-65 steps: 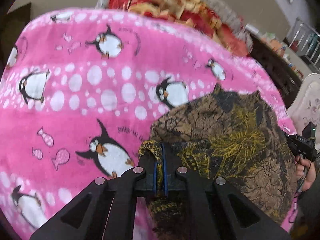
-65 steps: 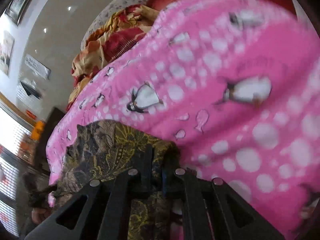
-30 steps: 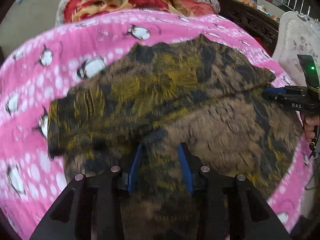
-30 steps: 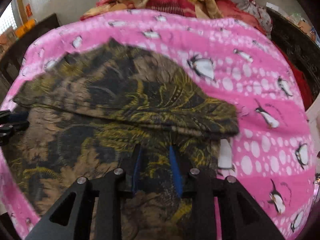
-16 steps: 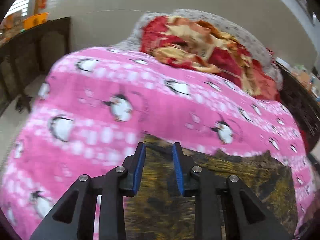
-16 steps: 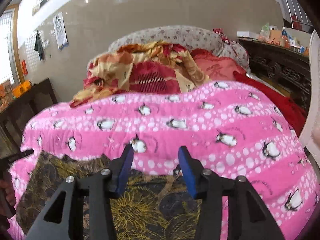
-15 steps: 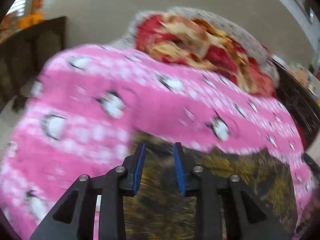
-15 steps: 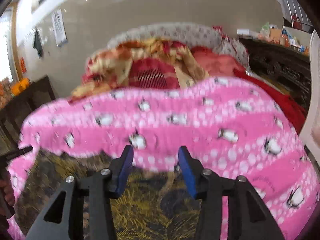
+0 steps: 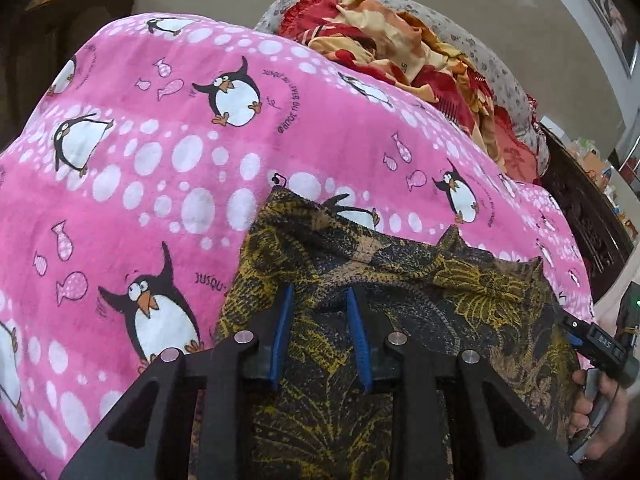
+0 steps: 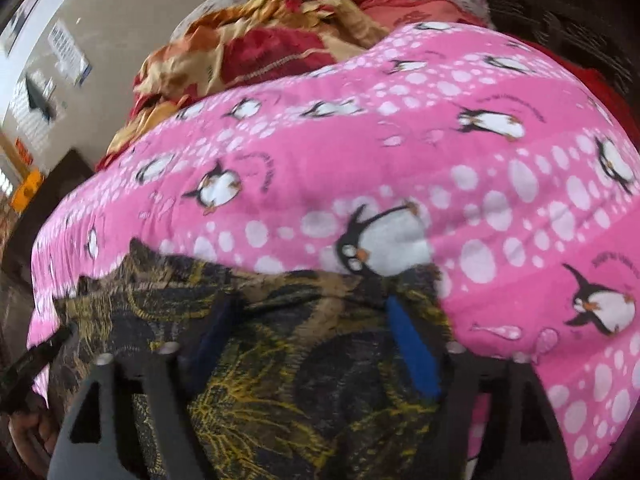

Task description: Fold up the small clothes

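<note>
Two tools hang over one dark brown and yellow flower-print cloth [image 9: 400, 280], and both have their blue-padded fingers apart with nothing between them. That cloth lies flat on a pink fleece blanket with penguins and white dots [image 9: 160, 152], filling the lower middle and lower right of the left wrist frame. The left tool [image 9: 319, 300] is low in the middle of its frame, above the cloth's left part. The right tool [image 10: 308, 316] sits low in its blurry frame, over the cloth's right end. A red and orange crumpled quilt [image 9: 400, 48] is piled at the top, behind the blanket.
</note>
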`<state>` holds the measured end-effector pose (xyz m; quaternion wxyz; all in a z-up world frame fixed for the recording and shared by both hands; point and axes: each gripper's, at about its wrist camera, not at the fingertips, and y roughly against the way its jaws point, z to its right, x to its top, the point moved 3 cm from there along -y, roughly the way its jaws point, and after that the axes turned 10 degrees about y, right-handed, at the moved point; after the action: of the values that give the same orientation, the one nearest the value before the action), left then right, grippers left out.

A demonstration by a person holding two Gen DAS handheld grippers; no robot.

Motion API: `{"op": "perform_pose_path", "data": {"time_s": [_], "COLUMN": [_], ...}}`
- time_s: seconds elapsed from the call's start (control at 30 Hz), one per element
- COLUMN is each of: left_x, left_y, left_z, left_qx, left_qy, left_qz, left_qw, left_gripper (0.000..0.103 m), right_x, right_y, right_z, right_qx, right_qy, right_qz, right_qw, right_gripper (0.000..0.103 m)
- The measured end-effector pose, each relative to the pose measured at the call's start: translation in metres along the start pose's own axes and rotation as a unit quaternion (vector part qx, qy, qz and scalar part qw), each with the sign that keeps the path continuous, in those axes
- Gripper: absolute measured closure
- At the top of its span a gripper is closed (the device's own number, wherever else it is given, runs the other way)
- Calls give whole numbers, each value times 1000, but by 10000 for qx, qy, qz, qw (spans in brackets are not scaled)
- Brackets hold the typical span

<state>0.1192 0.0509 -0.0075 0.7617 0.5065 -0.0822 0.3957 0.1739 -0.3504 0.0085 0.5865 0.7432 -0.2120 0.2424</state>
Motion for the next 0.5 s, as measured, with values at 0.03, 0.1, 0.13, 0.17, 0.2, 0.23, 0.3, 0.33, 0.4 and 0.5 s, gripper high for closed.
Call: {"op": "perform_pose_path", "data": {"time_s": [0.03,0.1,0.13,0.17,0.2,0.23,0.3,0.33,0.4,0.5], "left_x": [-3,-3,-4,-2,-1,0,-1,-3,-12,-29], "left_y": [-2,-11,-15,-16,-13,-4,19,26,21,-11], "left_z": [3,10,13,17,21,27,45,58,87,111], "left_qx": [42,134,170,234,346,443,231,100,-93,-168], "left_qy": [-42,-152,-207,-310,-425,-479,-434,-543,-907,-1138], "left_qz": [1,-25,-59,-114,-144,-66,325,452,379,-96], "left_qw": [10000,9998,9996,9992,9984,9978,9983,9975,9951,9933], "left_gripper": [94,94,92,91,91,91,91,91,90,90], "right_x": [2,4,5,6,7,7,10,10,12,12], "right_y": [-4,-7,-5,5,15,28,65,78,85,71], "right_z": [-5,-11,-12,-13,-13,-16,-34,-49,-72,-102], "right_qx": [39,-14,-89,-367,-572,-737,-827,-829,-791,-896], "right_qy": [166,351,373,334,307,289,397,528,727,911], "right_qz": [-137,-329,-383,-423,-393,-284,311,580,705,620], "right_qw": [9998,9988,9985,9979,9971,9965,9953,9935,9917,9899], "right_gripper": [3,3,8,14,21,21,21,19,18,18]}}
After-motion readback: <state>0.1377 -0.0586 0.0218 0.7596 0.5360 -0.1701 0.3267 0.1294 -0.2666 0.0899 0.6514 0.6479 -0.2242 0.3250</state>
